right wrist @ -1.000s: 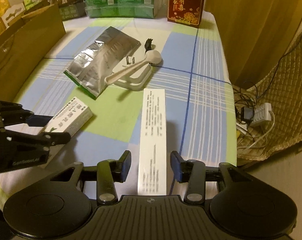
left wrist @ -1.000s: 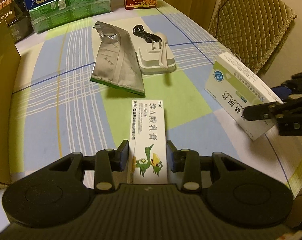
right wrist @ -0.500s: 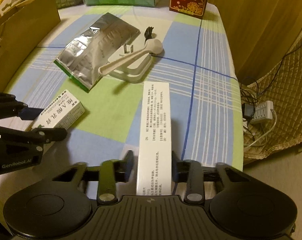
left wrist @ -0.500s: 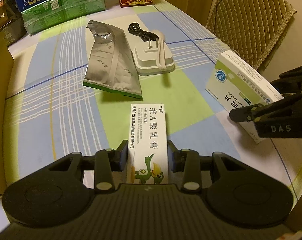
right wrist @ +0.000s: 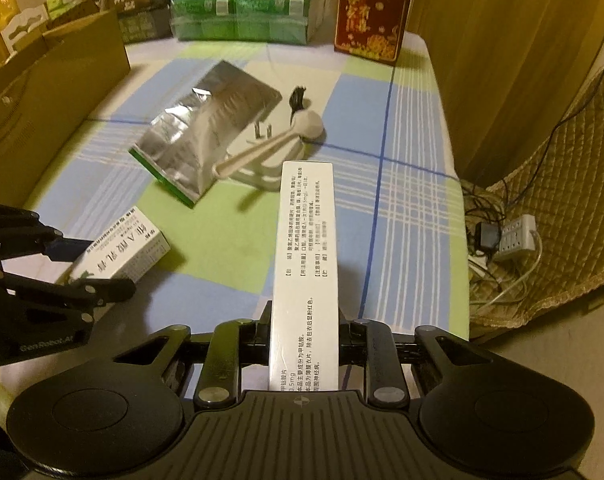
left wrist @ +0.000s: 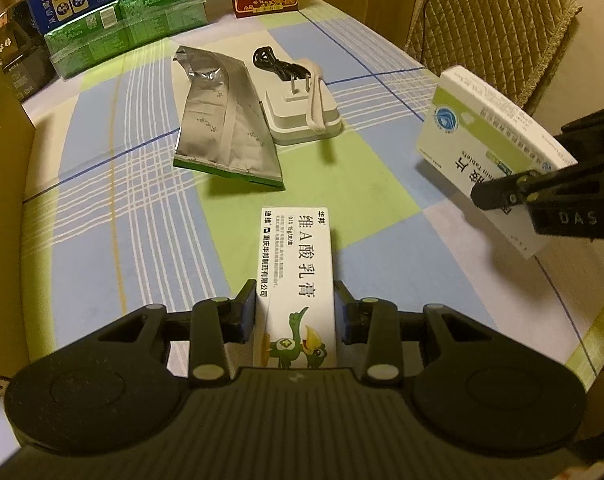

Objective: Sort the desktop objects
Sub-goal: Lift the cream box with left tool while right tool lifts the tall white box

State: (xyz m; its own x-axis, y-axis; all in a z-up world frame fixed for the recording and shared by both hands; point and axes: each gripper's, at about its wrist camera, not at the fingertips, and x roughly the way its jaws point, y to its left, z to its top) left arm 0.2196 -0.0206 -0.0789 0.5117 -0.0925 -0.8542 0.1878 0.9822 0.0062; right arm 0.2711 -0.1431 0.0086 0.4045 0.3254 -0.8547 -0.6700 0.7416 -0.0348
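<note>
Both your grippers clamped, one box each.

Your left gripper (left wrist: 295, 312) is clenched on the ointment carton (left wrist: 295, 276), the one with the green cartoon bird; the carton's far end reaches out over the checked tablecloth (left wrist: 101, 208), low above it. Your right gripper (right wrist: 305, 334) grips the tablet box (right wrist: 305, 264) by its near end, box lifted clear of the cloth, long side pointing away from you; its jaws have just been closing on it. Ahead, on the cloth: silver foil pouch (left wrist: 225, 128), just beside it a white charger base (left wrist: 302, 114) with a beige spoon (left wrist: 316, 100) across it. A cardboard box (right wrist: 41, 108) stands at the left edge.
</note>
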